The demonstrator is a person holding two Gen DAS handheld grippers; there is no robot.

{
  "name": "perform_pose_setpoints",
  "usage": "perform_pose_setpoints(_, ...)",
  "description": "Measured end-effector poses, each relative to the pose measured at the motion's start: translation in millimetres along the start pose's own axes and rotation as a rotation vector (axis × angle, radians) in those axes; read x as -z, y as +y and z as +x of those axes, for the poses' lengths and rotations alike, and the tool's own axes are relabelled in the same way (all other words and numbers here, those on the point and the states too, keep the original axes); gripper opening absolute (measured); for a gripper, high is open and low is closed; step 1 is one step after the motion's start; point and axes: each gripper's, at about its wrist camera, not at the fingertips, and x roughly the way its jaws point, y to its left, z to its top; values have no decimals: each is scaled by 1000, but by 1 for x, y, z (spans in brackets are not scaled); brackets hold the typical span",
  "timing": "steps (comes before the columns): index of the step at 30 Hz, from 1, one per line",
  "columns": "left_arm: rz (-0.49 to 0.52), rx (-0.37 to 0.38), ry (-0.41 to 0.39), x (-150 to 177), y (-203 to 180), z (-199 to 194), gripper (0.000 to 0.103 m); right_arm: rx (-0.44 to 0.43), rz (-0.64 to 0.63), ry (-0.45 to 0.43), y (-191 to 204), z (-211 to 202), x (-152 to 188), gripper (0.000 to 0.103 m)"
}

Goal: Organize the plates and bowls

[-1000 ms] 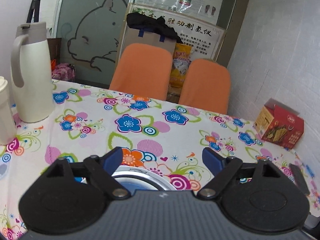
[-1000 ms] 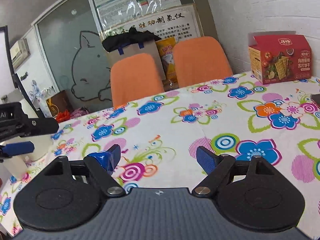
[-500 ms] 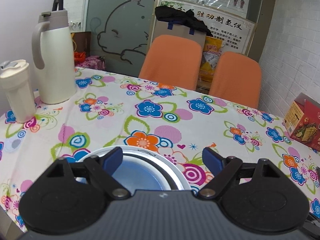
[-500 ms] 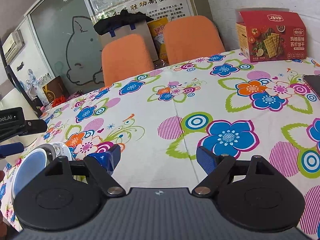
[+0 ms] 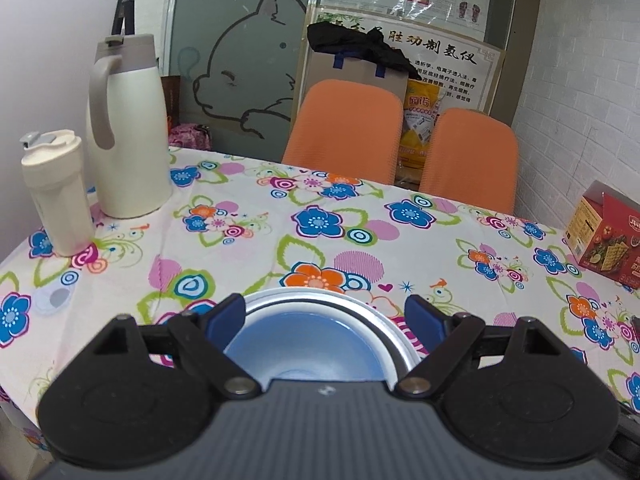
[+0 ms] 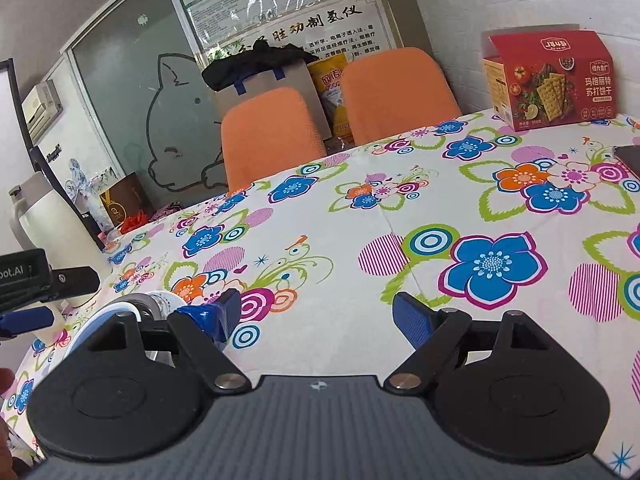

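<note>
My left gripper [image 5: 324, 320] has its jaws spread wide and grips nothing. Its blue pads [image 5: 226, 316] stand either side of the bowl [image 5: 308, 348], which sits on the table directly below and between them; I cannot tell whether either pad touches the rim. The bowl is blue inside with a pale outer rim, and appears nested in a shiny metal dish, though the gripper body hides its near half.

My right gripper [image 6: 316, 316] is likewise spread wide, nothing between the fingers, hovering over bare cloth. In the right wrist view the bowl [image 6: 116, 312] lies at lower left, just beyond the left pad [image 6: 224, 314], seen edge-on, with part of the left gripper [image 6: 36, 280] above it at the frame edge.

The table [image 5: 360, 248] carries a white cloth printed with blue, orange and pink flowers. At its far left stand a cream jug [image 5: 124, 132] and, beside it and nearer me, a cream tumbler [image 5: 54, 196] with a grey lid; both upright, well apart from the bowl. A red cracker box [image 5: 604, 236] stands at the far right edge, against a white brick wall. Two orange chairs [image 5: 348, 132] face the far side of the table. Behind them are a brown bag [image 5: 356, 68] topped with black cloth, a yellow packet and wall posters.
</note>
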Motion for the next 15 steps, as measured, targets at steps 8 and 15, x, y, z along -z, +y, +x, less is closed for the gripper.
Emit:
perform_pose_setpoints(8,9,35,-44,11,34,-32,87,9,-12,-64,26,-25,10,70)
perform_pose_setpoints(15,8,36,-50,18,44,-50,87,-1,-113,-93,53,-44,12,70)
